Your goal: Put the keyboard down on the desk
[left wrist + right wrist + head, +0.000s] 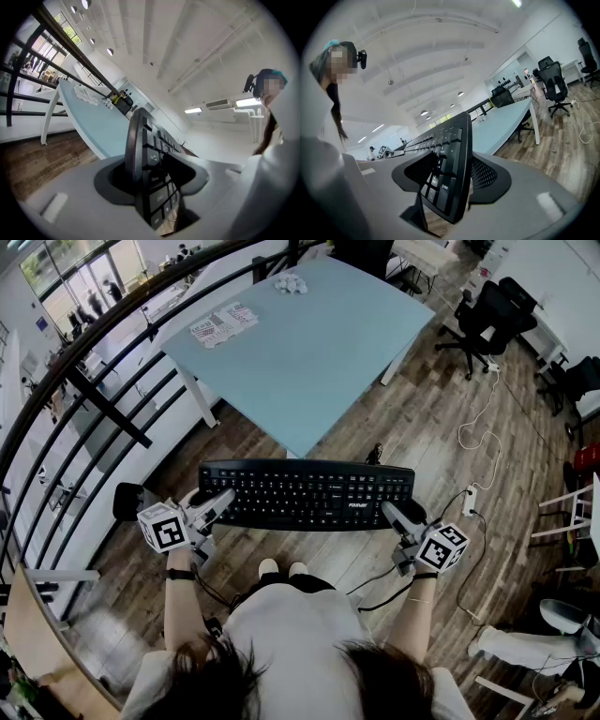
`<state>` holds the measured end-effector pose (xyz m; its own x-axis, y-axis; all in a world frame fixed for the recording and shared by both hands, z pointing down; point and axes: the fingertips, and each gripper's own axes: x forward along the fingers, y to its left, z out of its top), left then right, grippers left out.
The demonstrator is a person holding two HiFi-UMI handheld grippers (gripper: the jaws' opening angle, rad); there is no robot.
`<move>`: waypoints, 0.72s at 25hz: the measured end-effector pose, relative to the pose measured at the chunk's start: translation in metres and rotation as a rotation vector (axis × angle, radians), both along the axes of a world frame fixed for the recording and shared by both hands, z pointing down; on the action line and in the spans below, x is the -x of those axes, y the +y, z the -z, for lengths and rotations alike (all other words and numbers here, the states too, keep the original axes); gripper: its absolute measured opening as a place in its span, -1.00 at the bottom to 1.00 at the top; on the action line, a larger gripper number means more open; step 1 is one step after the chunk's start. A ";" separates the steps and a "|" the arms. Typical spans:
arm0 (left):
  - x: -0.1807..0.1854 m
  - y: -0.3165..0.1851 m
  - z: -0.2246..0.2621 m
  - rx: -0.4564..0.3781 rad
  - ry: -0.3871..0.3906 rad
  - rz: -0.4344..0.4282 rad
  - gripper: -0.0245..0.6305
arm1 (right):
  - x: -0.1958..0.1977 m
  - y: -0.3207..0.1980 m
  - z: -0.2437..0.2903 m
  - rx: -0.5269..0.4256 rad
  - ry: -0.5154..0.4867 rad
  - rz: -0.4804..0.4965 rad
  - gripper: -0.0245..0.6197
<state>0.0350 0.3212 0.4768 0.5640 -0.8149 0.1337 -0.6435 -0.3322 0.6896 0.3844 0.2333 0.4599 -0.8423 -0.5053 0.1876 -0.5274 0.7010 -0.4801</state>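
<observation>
Keyboard status as I read it from my feeds: the black full-size keyboard (307, 493) is up in the air, level and crosswise in front of the person, over the wood-plank floor (412, 418). It sits just short of the near corner of the pale blue desk (309, 352) and is not on it.

The left gripper (220, 501) has its jaws partly apart and clamped on the keyboard's left end. Its own view shows the keyboard edge-on, wedged between the two dark pads with key rows running away from me. The right gripper (394, 514) is clamped the same way on the right end, and its view shows the Enter key sitting right at the pad. Both tools point slightly downward.

Only the head view gives me the whole layout. It shows printed sheets (223, 324) near the desk's far left edge, a small white crumpled object (291, 283) at the far end, a black railing (94, 381) along the left and a white cable (483, 427) trailing on the floor. The gripper views add what the head camera cannot: how the pads bite the keyboard, the white ceiling with its lights, and the desk beyond the keyboard. A black office chair (487, 320) stands to the right and also shows in the right gripper view.
</observation>
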 end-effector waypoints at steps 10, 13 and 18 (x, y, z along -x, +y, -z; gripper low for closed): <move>-0.012 0.008 0.000 0.003 -0.003 0.033 -0.21 | -0.008 -0.002 0.001 0.013 -0.004 0.023 -0.24; -0.007 0.010 -0.005 0.005 0.009 0.056 -0.21 | 0.000 -0.008 0.002 0.008 0.002 0.037 -0.24; 0.007 0.003 -0.012 0.012 0.023 0.088 -0.21 | 0.018 -0.026 -0.006 0.018 0.007 0.067 -0.24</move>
<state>0.0279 0.3247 0.4893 0.4936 -0.8596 0.1319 -0.6540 -0.2669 0.7078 0.3661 0.2074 0.4655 -0.8727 -0.4446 0.2020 -0.4831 0.7259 -0.4896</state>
